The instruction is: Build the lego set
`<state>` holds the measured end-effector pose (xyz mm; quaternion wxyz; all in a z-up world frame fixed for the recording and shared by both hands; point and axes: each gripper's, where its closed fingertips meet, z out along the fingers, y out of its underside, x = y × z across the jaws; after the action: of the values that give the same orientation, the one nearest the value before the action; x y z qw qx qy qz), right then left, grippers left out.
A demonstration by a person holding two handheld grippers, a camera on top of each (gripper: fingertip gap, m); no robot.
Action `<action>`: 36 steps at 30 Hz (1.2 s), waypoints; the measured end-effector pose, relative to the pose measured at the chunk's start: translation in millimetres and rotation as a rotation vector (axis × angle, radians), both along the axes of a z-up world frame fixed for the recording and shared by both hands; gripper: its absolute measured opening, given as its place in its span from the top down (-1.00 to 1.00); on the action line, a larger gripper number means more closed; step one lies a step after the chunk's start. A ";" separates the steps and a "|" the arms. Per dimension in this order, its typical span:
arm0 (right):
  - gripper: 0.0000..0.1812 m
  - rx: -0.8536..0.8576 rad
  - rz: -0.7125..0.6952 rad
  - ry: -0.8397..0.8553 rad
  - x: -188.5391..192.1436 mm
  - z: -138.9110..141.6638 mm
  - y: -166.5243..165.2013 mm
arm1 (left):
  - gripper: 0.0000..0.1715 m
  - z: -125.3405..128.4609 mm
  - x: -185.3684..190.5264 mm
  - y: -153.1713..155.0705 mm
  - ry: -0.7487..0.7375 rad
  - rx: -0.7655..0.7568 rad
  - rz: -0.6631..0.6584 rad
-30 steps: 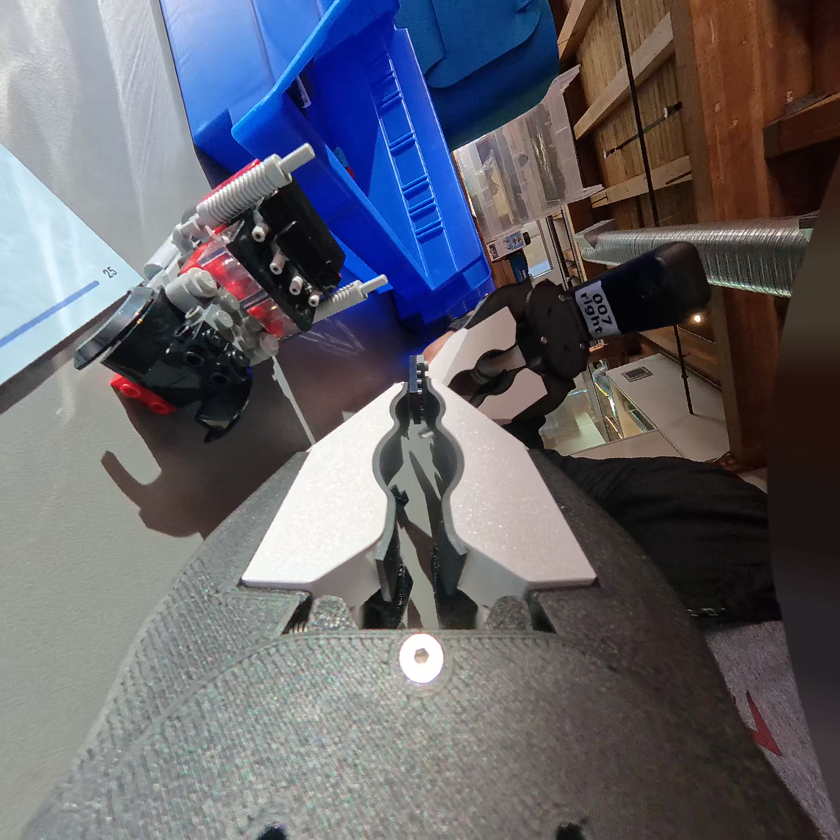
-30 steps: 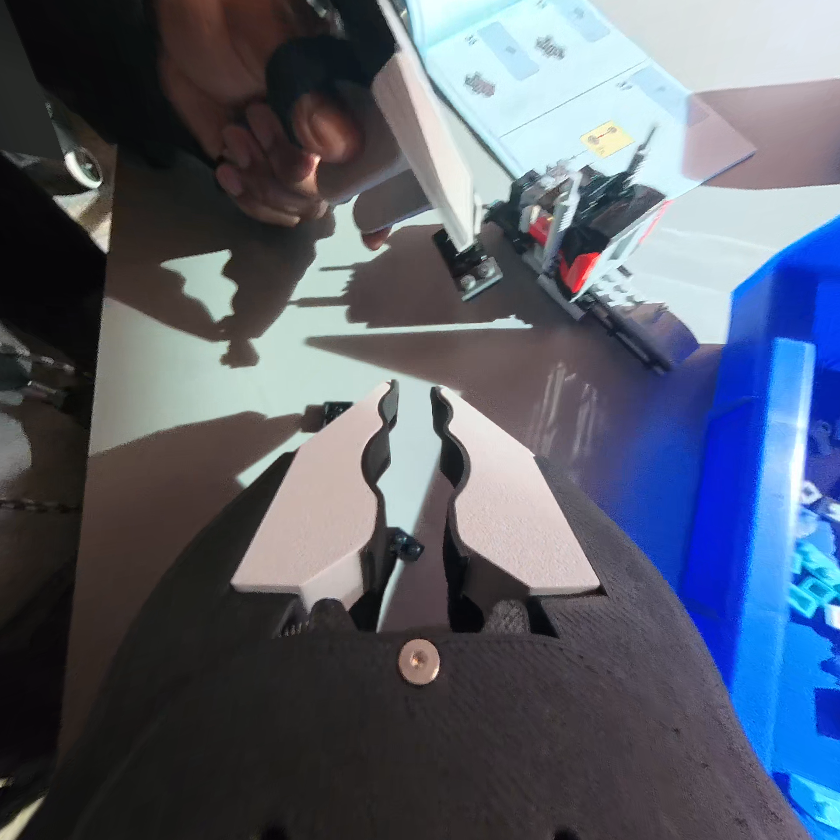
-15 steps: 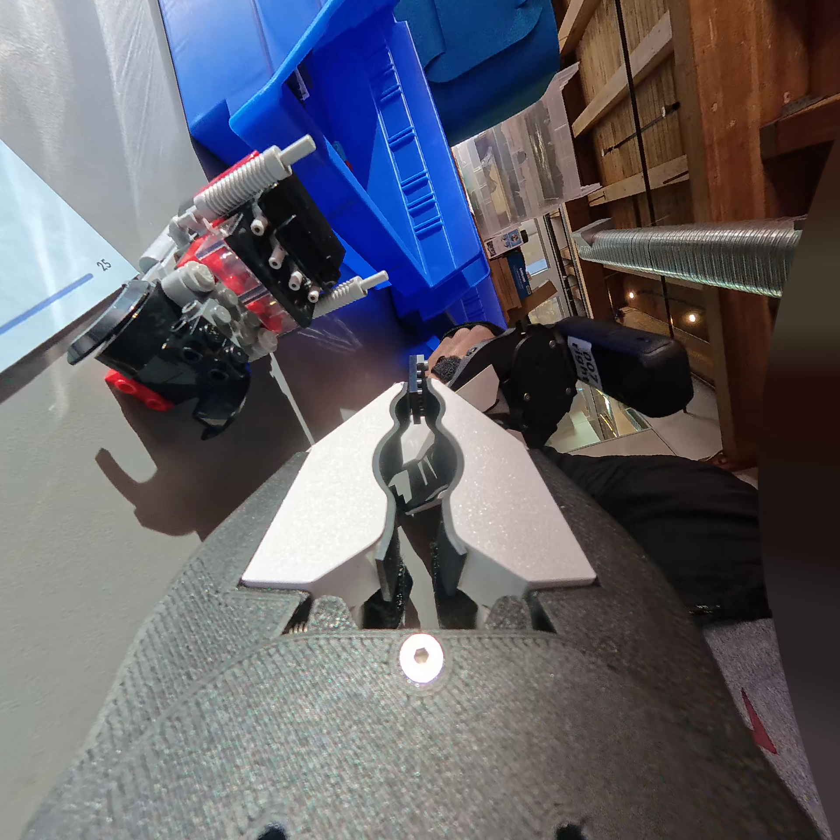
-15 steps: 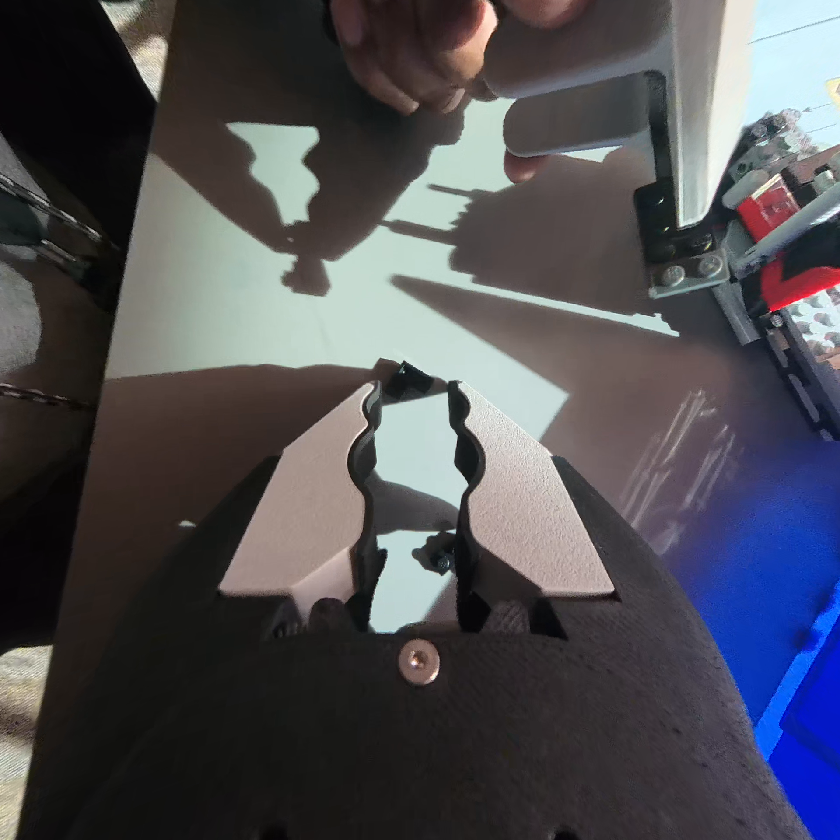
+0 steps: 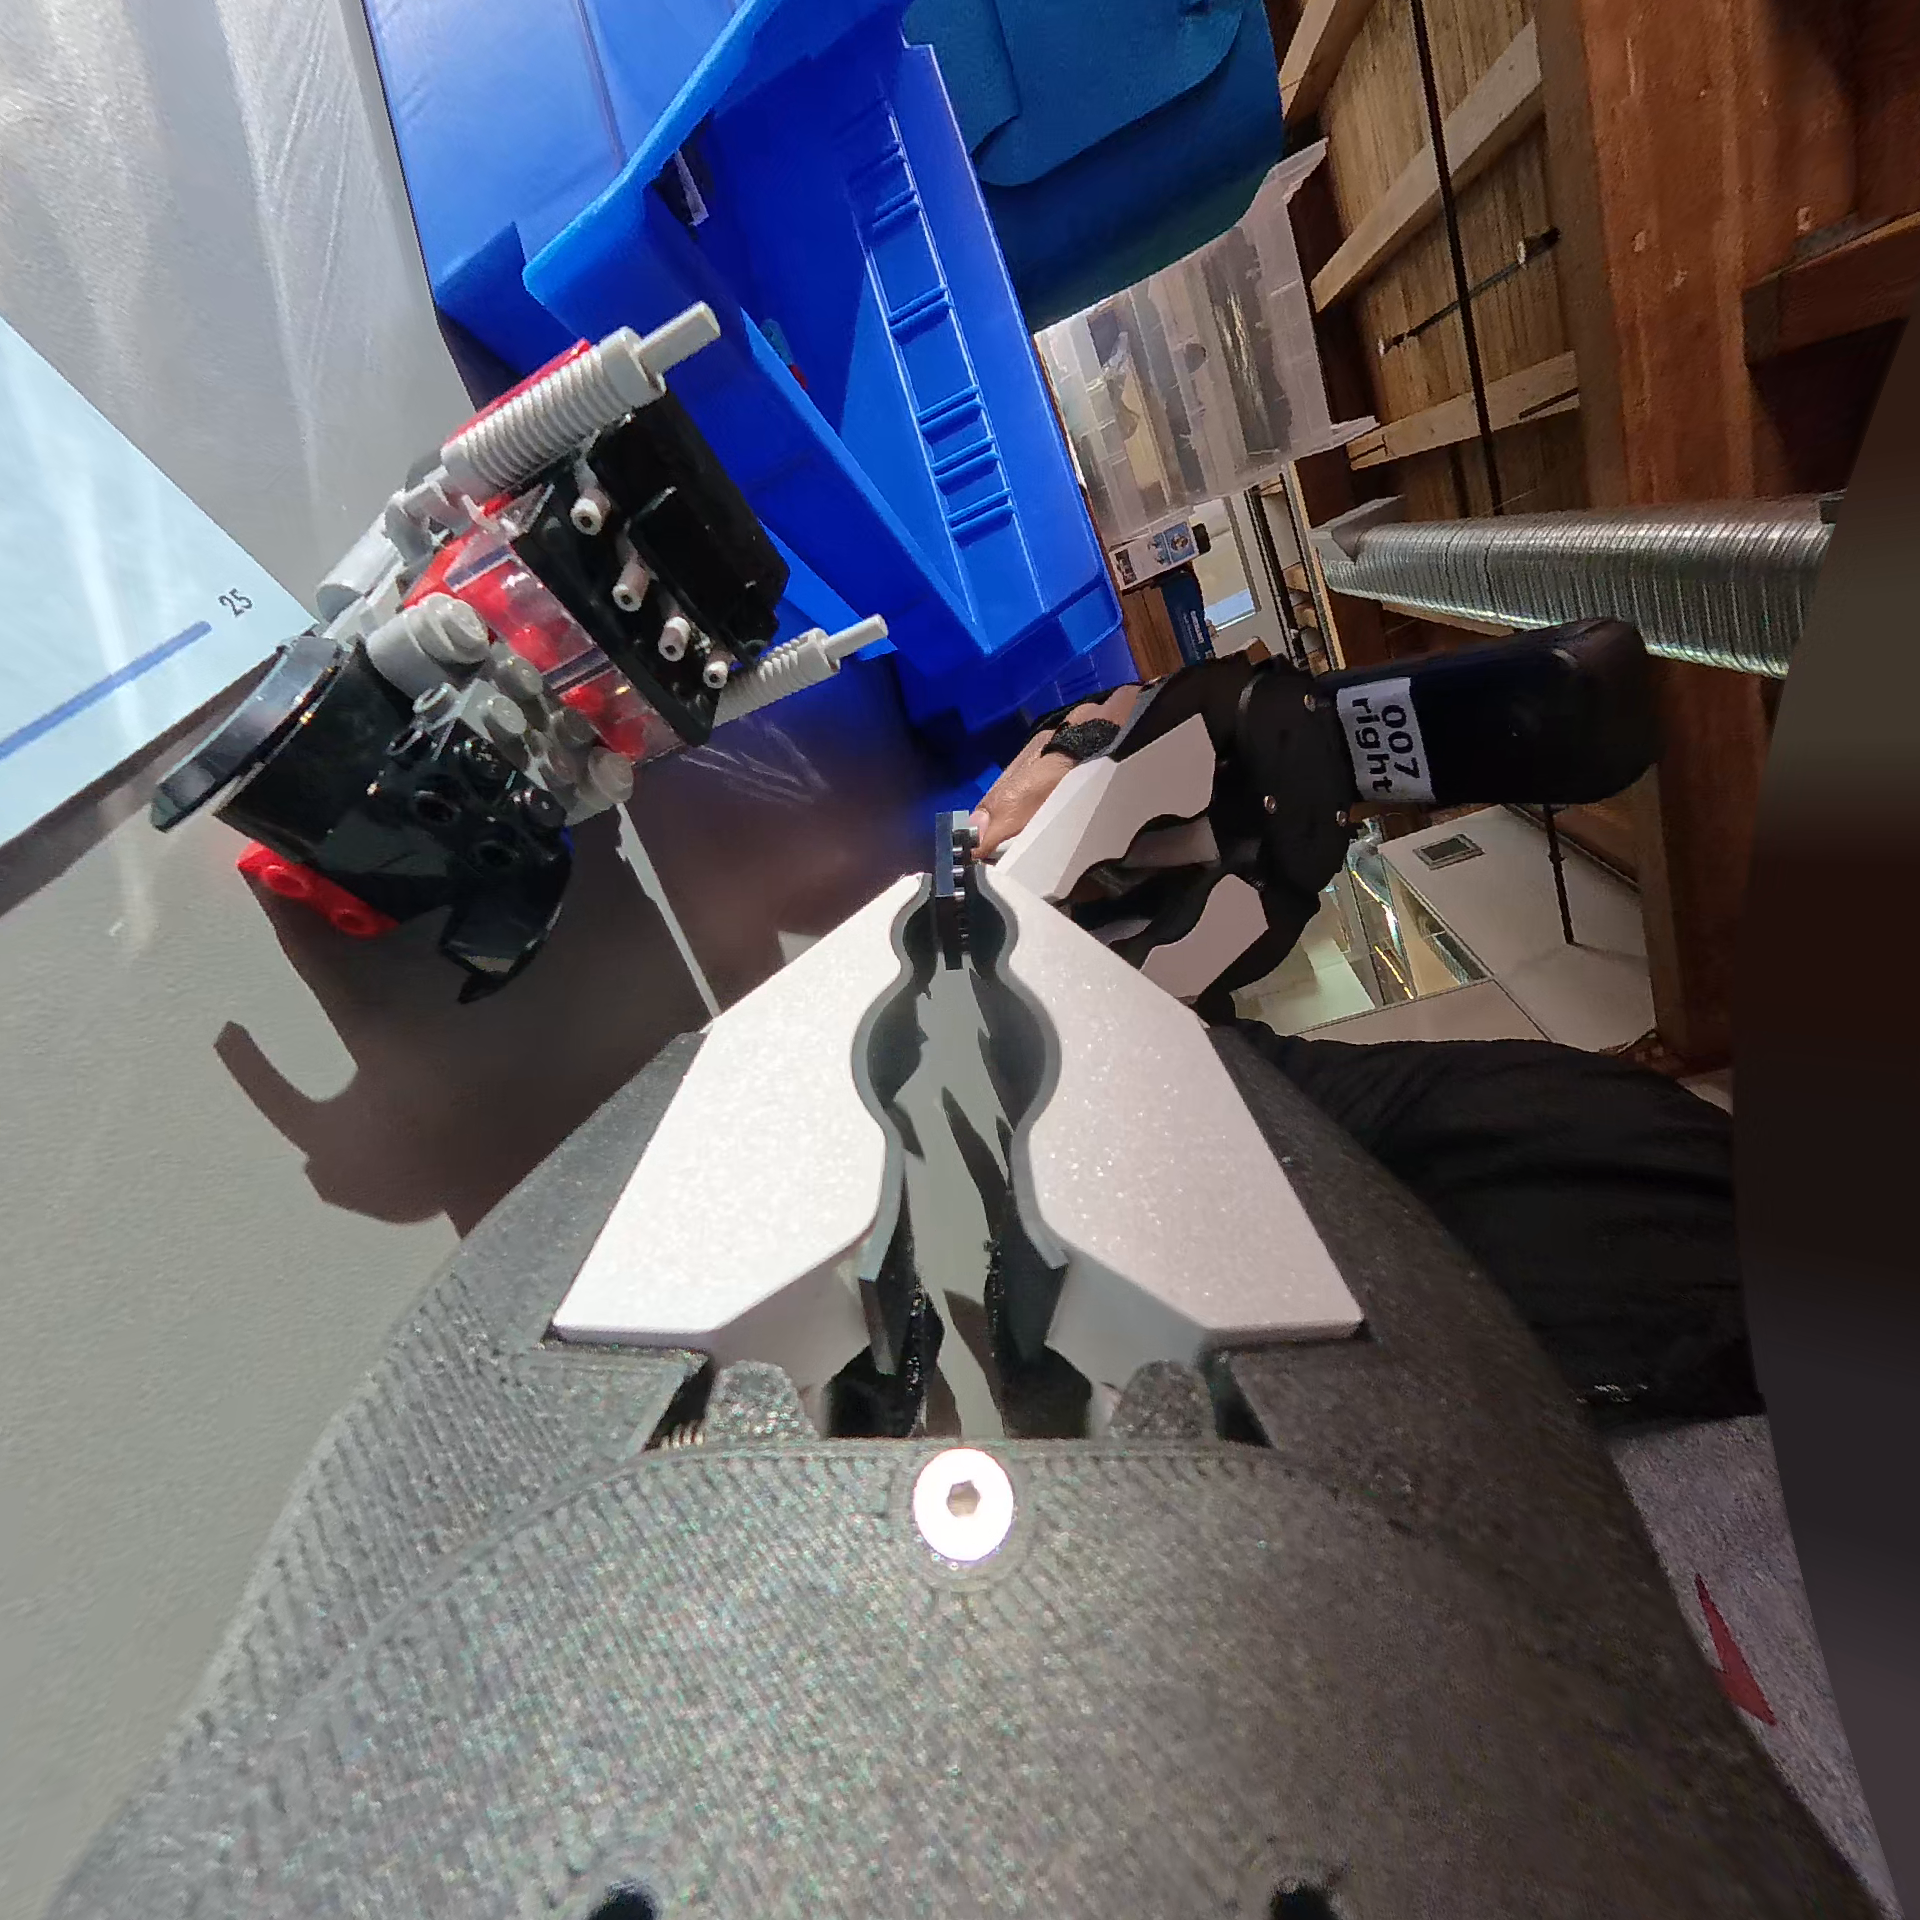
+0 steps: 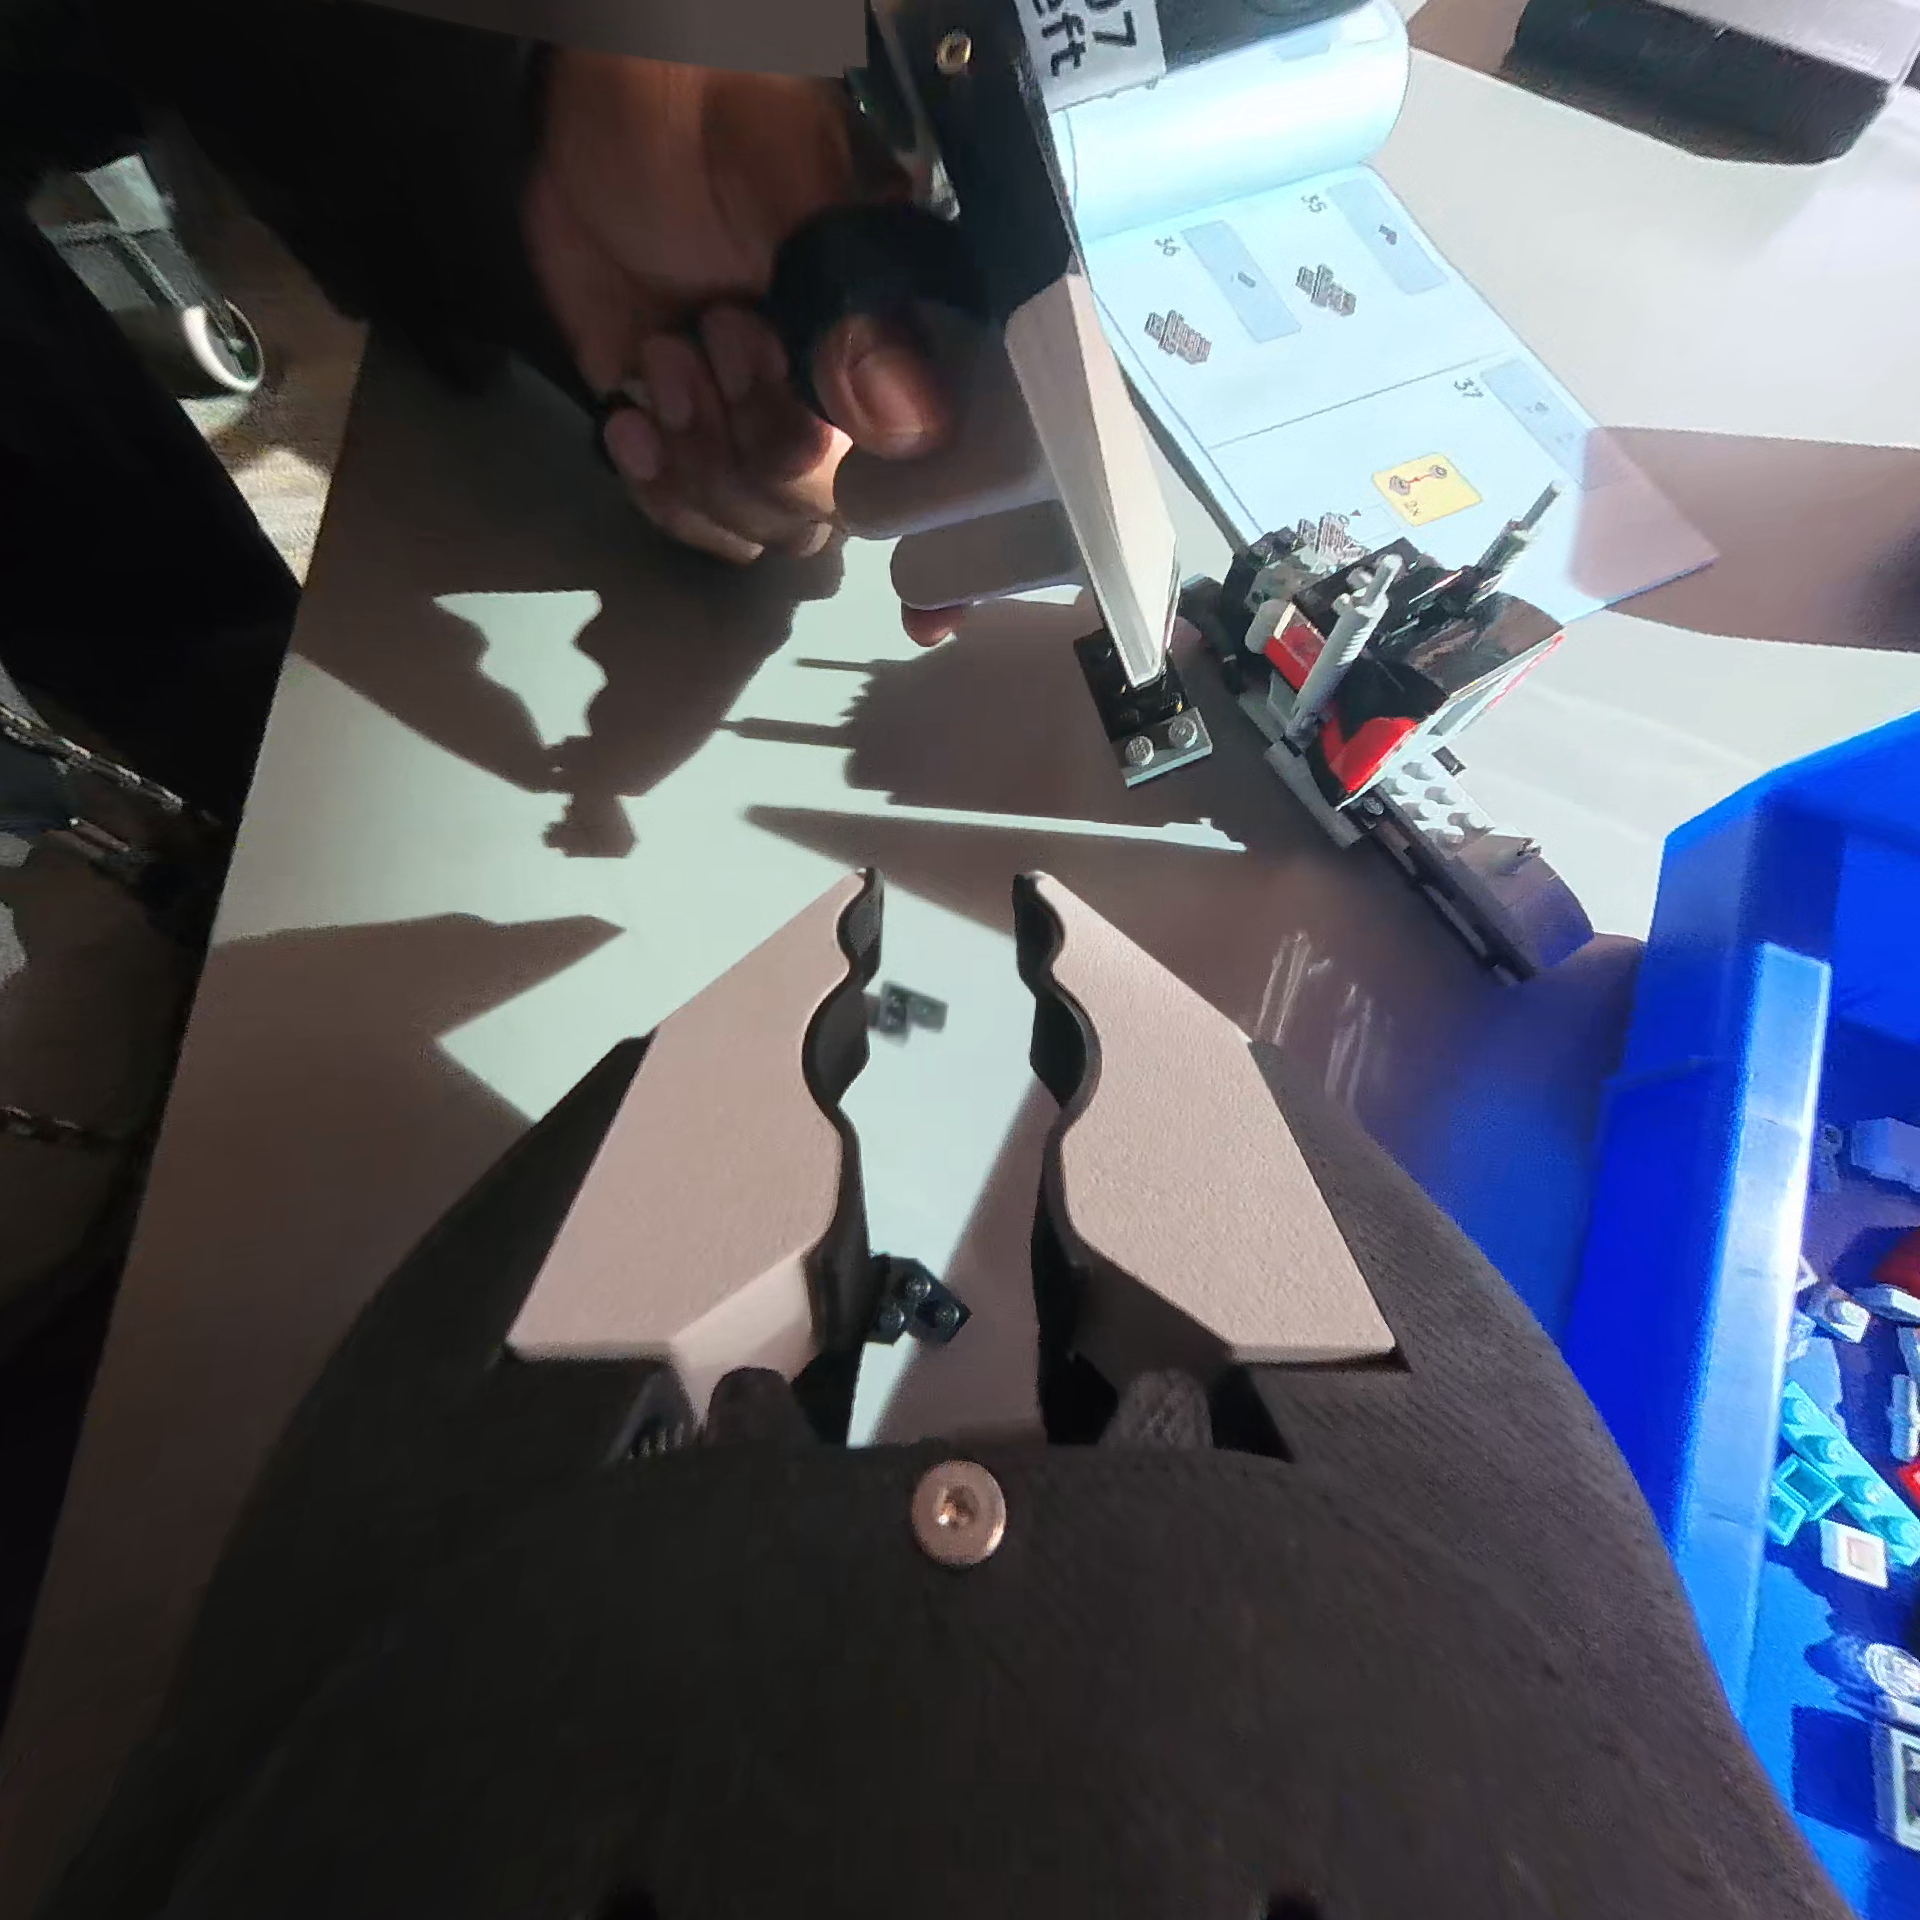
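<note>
1. Now the right gripper (image 6: 943,904) has pulled back from the tiny black piece (image 6: 906,1010); its jaws are spread, empty.
2. Beside the lego truck (image 6: 1371,707), the left gripper (image 5: 956,883) pinches a black plate (image 6: 1138,696).
3. Next job, I think: grab the tiny piece and bring it to the plate.

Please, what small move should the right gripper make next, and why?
Probably lower the open right gripper onto the small dark loose brick lying on the white table between its fingers, then close. The left gripper already clamps a small black-and-grey plate assembly, which seems to await a piece.
</note>
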<state>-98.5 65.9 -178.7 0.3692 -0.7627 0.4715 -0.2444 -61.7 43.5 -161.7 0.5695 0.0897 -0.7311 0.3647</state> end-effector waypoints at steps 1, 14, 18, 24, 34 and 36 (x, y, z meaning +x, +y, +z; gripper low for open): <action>0.70 -0.005 -0.001 0.013 -0.9 -2.6 -0.6 | 0.95 -0.1 0.3 -0.2 0.001 0.001 0.002; 0.65 -0.118 0.062 0.254 -39.6 -34.5 -5.8 | 0.94 0.0 -0.1 -0.5 0.003 0.001 0.001; 0.70 -0.142 0.089 0.279 -40.4 -44.3 -2.5 | 0.95 0.0 0.1 -0.6 0.003 0.001 0.002; 0.79 -0.106 -0.001 0.037 -11.2 -3.8 -9.9 | 0.95 0.4 0.4 -0.8 0.004 -0.001 0.004; 0.65 -0.102 -0.093 0.021 -4.5 -2.8 -26.0 | 0.95 -1.2 6.7 -3.9 0.008 0.013 0.043; 0.66 -0.104 -0.115 0.028 -1.8 -6.6 -28.9 | 0.95 -1.8 9.6 -5.3 0.010 0.019 0.061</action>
<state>-100.3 36.9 -185.3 0.3076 -0.7560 0.5062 -0.2787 -52.1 38.2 -163.5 0.5609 0.1191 -0.7286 0.3746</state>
